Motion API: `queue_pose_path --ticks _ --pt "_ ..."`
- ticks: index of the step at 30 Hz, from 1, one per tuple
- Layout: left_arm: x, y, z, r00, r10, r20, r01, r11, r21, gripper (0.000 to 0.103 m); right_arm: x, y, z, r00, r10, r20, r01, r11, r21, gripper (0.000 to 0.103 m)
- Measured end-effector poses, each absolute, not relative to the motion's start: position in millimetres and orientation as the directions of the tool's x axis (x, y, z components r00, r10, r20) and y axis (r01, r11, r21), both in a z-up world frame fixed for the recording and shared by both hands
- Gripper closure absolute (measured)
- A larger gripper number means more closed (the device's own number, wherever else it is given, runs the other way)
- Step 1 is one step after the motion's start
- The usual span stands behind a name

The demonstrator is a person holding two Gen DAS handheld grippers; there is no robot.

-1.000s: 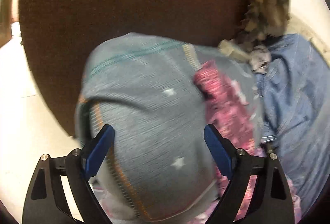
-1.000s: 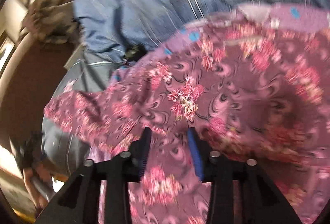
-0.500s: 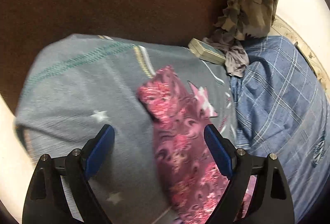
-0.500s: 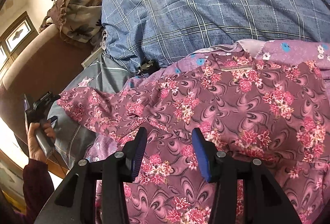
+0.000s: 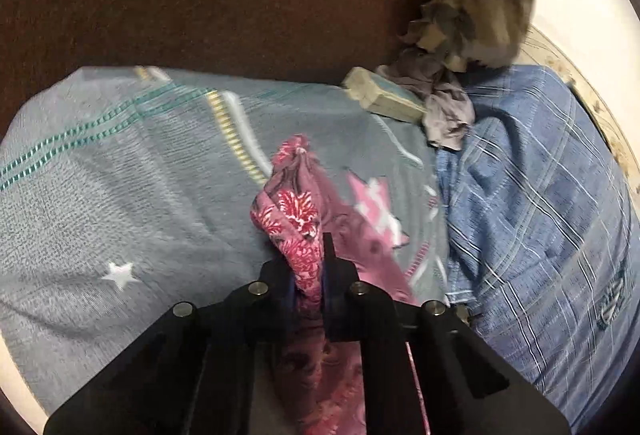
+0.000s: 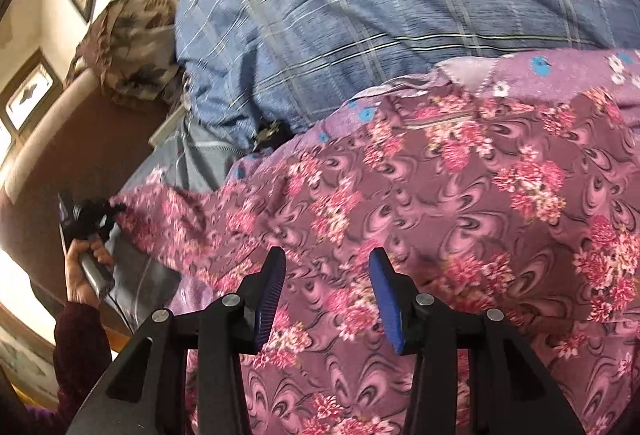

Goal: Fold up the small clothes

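left tool [image 5: 310,275] clamped tight on a bunched corner of the pink floral garment [image 5: 296,219], right tool [image 6: 326,299] part open, closing over the same cloth, gripping nothing

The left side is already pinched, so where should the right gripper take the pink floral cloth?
Probably the near hem of the pink floral cloth, coming in from the near side. It lies spread flat under the right gripper, whose open jaws hold nothing.
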State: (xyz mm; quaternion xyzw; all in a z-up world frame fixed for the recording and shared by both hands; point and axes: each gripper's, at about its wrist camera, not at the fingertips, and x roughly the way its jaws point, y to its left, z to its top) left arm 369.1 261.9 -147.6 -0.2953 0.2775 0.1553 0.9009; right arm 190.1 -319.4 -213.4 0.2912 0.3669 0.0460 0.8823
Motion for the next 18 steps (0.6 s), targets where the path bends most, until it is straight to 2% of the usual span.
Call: queue_pose_path --ticks 5,9,18 --pt "358 202 -108 0.851 0.064 -0.521 -0.31 0.861 -0.403 0.097 181 -347 -212 0.762 0.244 -0.599 0.198 0.793 0.575 0.058" --pt "352 137 -82 0.879 -0.032 -0.475 -0.174 0.907 -0.383 0.097 170 -376 -215 0.783 0.176 -0.597 0.273 0.765 0.583 0.058" --pt "334 -75 -65 0.809 -0.359 -0.465 0.225 0.92 -0.32 0.097 144 -462 -233 0.806 0.052 -0.59 0.428 0.638 0.641 0.057"
